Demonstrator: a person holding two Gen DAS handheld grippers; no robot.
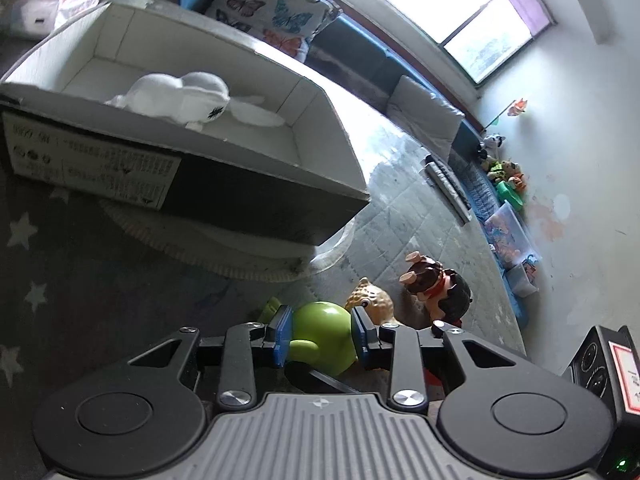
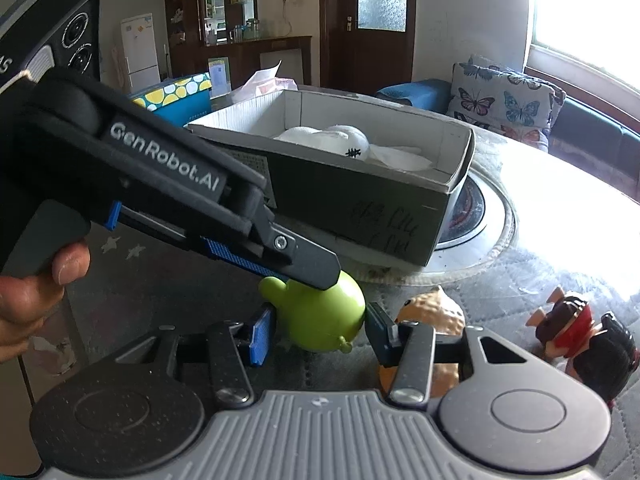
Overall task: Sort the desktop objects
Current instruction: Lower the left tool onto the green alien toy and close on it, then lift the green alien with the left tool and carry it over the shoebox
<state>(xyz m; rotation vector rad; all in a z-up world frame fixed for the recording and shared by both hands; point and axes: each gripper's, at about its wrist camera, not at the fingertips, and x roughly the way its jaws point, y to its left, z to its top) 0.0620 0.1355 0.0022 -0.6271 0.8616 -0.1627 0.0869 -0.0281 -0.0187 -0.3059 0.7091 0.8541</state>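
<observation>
Beside box (image 1: 240, 196): my left gripper (image 1: 320, 336) clamps green toy (image 1: 320, 336).
Right gripper (image 2: 320, 330): spread, pads flanking green toy, apparently untouching.
Inside box: white plush (image 1: 180, 98).

glossy green plastic toy (image 1: 324, 334), plush white rabbit (image 1: 180, 98), matt cardboard box (image 1: 256, 196)

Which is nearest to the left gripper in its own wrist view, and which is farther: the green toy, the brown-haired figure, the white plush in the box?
1. Green toy, between the left gripper fingers.
2. Brown-haired figure, to the right, on the table.
3. White plush, upper left, inside the box.
</observation>
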